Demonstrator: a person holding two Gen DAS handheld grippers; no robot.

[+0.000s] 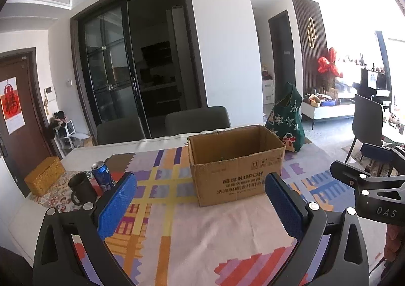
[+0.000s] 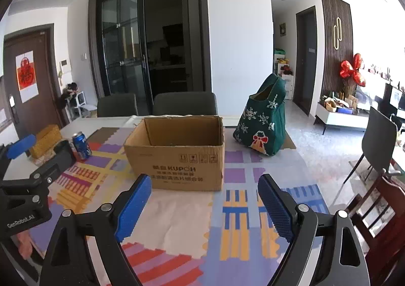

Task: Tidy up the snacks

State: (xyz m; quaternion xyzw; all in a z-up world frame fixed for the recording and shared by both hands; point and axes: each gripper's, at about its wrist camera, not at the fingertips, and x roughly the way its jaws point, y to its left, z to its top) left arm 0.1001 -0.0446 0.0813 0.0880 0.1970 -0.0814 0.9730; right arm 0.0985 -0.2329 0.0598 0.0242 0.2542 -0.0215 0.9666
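An open brown cardboard box (image 1: pixel 235 162) marked KUPOH stands on the patterned tablecloth; it also shows in the right wrist view (image 2: pixel 177 154). I cannot see its floor. A green Christmas bag (image 1: pixel 287 124) stands behind it to the right, also in the right wrist view (image 2: pixel 263 121). My left gripper (image 1: pixel 200 200) is open and empty, a little short of the box. My right gripper (image 2: pixel 203 202) is open and empty, just in front of the box. Each gripper appears at the other view's edge.
A blue soda can (image 1: pixel 102 176) and a black mug (image 1: pixel 82 188) stand at the left, with a yellow woven box (image 1: pixel 44 178) beyond them. Two grey chairs (image 1: pixel 197 120) are behind the table. A red wooden chair (image 2: pixel 377 212) is at the right.
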